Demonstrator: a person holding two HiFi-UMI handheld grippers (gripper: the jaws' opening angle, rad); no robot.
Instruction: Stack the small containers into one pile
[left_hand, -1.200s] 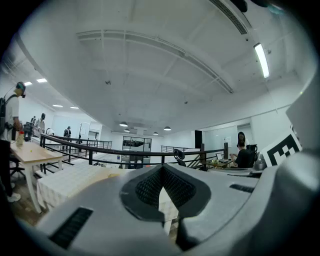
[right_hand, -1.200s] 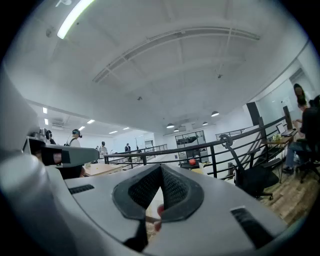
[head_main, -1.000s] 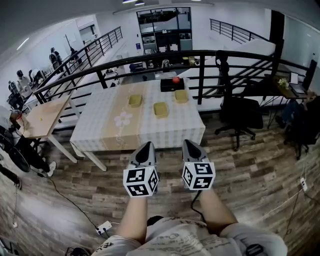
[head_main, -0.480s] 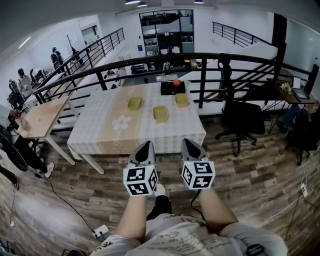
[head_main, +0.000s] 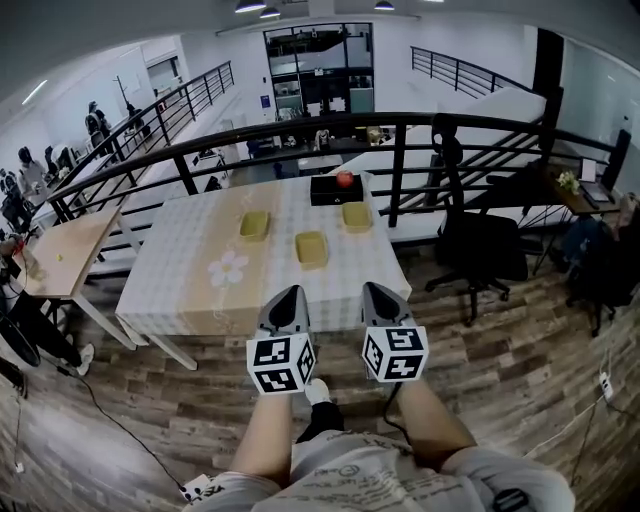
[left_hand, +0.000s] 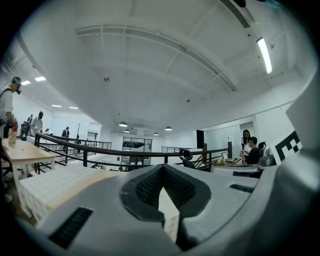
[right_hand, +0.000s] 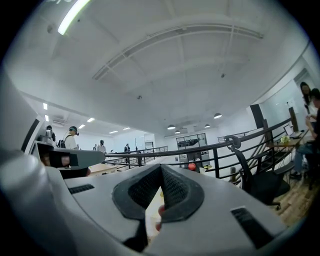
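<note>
Head view: your left gripper (head_main: 291, 292) and right gripper (head_main: 370, 289) are both closed and empty; the three small containers (head_main: 311, 248) sit on the surface (head_main: 190, 280) well ahead, the middle one nearest your left gripper.

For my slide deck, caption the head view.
Left tool and right tool, shut, face a table bearing three unstacked yellow containers.

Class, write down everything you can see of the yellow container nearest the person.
The nearest container is a small, shallow, rounded-rectangular dish, dull yellow, seemingly plastic. It sits upright, open side up, on the checked tablecloth, apart from the left container and the right container behind it. Only the cloth touches it; any contents are too small to tell.
</note>
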